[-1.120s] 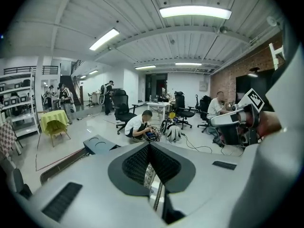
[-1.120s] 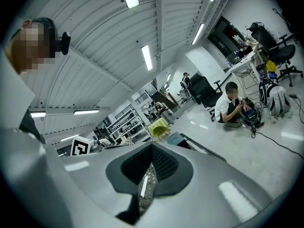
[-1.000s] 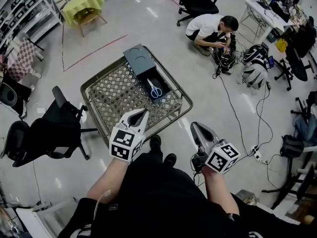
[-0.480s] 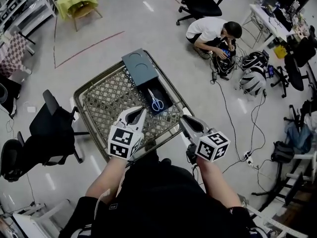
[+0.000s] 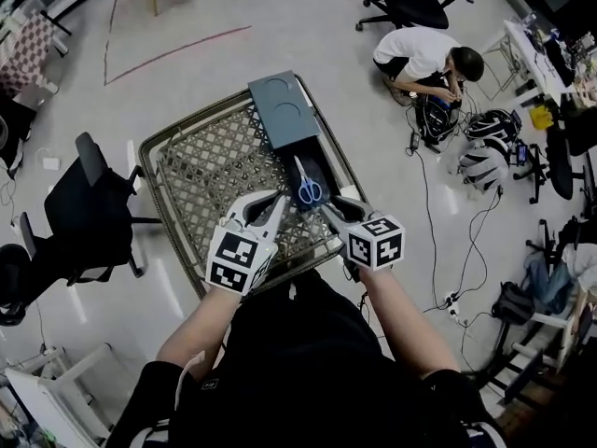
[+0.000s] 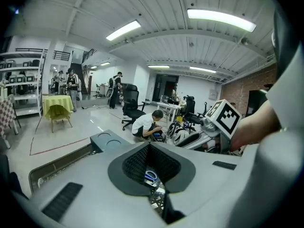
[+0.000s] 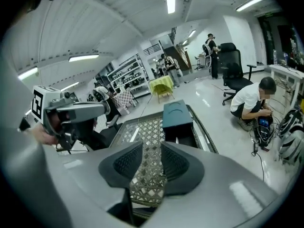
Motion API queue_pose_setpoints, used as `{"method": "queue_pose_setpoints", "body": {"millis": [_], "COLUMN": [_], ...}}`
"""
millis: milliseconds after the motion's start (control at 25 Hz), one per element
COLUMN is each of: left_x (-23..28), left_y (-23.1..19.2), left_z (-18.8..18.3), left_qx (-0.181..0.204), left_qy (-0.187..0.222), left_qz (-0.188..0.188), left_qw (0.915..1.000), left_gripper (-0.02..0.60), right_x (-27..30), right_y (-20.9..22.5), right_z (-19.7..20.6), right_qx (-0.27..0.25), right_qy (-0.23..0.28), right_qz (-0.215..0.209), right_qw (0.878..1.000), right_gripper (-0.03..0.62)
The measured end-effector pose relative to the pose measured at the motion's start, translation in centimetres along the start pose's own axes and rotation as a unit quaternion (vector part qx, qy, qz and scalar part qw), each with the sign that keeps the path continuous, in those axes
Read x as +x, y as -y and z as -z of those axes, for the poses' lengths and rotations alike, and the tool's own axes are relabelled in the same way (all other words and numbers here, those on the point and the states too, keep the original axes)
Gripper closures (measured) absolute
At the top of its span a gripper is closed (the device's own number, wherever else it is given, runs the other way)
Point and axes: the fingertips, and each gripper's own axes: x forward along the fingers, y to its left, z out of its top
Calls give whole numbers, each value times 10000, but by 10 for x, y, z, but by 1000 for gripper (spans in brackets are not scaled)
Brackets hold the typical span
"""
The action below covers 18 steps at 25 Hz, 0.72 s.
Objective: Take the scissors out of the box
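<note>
A: Where were the scissors point(image 5: 309, 189)?

B: They lay flat in the open end of the dark box point(image 5: 283, 112), which sat on the lattice-topped counter point(image 5: 210, 171). The blue handle loops were at the end nearer the person, and the blades pointed toward the box's covered part.

A: And the grippers?

B: Both hung over the counter's near edge, short of the scissors. The left gripper point(image 5: 268, 203) had its fingers together at the tips, with nothing between them. The right gripper point(image 5: 334, 205) was opening its fingers. The gap between them was clear, with only lattice showing through it. It was near the handle loops, and I saw no contact.

A: How did you expect the scissors to handle?

B: Light and stiff, I judged, with steel blades and hard plastic loops. The bare blades looked slick, so I thought the pads could slide off them. If only one half were pinched, the other might swing on the pivot.

A: So where would you take hold?

B: Across both handles together, at the loops or just behind the pivot. The plastic there should grip better and the halves would stay shut. They lay flat on the box floor with the walls close by, so the fingers probably needed to come down steeply, one on each side. Catching the rim could shift the box.
</note>
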Motion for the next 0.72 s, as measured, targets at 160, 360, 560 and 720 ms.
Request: {"method": "queue_pose_setpoints", "body": {"millis": [160, 360, 560, 720], "left_x": [-3, -2, -6, -10], "left_y": [-9, -19, -31, -41], "left_z": [7, 17, 24, 30], "left_qx": [-275, -484, -696, -898], "left_qy": [-50, -101, -109, -101], "left_qz": [-201, -398, -559, -668], "left_qw": [9994, 9980, 9959, 9937], "left_gripper": [575, 575, 575, 575], "right_x": [28, 65, 94, 113], "right_y": [12, 39, 68, 76], "right_z": [15, 39, 62, 77], "right_qx": [-264, -445, -754, -680], "right_qy": [-505, -1191, -1706, -2043], "right_qz": [-33, 91, 425, 405], "right_qw": [9984, 9918, 9815, 9757], "right_gripper": [447, 439, 439, 439]}}
